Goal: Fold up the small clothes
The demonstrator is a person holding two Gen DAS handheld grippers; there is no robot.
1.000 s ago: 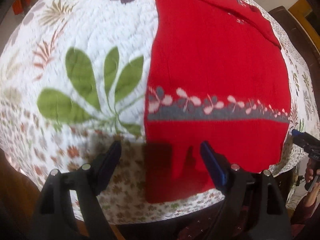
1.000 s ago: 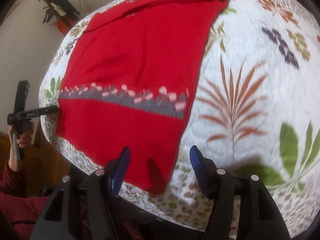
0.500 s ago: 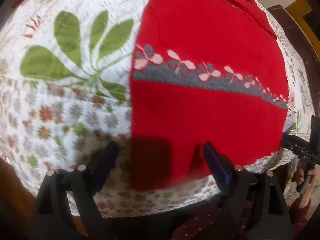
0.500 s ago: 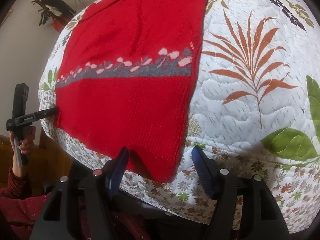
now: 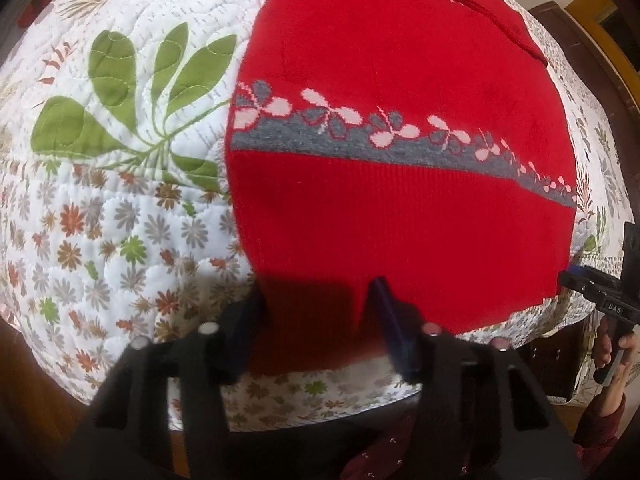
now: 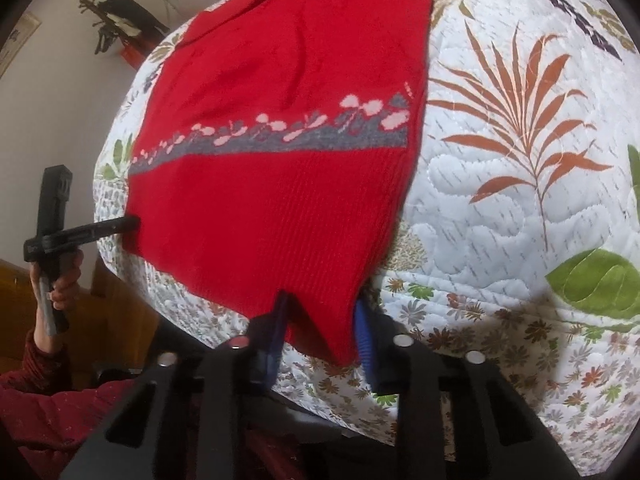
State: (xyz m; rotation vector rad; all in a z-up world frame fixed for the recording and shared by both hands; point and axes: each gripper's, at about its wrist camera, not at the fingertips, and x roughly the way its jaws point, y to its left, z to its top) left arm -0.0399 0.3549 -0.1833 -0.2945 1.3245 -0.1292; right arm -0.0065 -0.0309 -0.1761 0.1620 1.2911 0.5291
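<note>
— Sweater [image 5: 392,80], red, spread flat on the floral quilt [image 5: 132,216]; where does it sit?

— On the near part of the bed, its hem hanging a little over the near edge. A grey band with pale pink flowers [image 5: 400,136] runs across it above the ribbed hem. On the far side, a folded part of the garment lies across the top.

— And the left gripper [image 5: 316,320]?

— At the near left corner of the hem. Its two blue-padded fingers [image 5: 390,320] stand apart, with the red corner lying between them. The gap is moderate, and the cloth looks loose in it, not pinched.

— The right gripper [image 6: 320,332]?

— At the near right corner of the sweater [image 6: 272,184]. The hem corner droops between its blue fingers [image 6: 362,332], which are narrower apart and close against the fabric. Whether they actually clamp it, I cannot tell.

— Anything else?

— In the right wrist view, the other gripper [image 6: 116,226] pokes at the hem's far corner, held by a hand [image 6: 60,284] in a dark red sleeve [image 6: 40,400]. The quilt [image 6: 520,160] there shows a rust-coloured fern leaf. Behind the bed stands a pale wall [image 6: 52,100].
</note>
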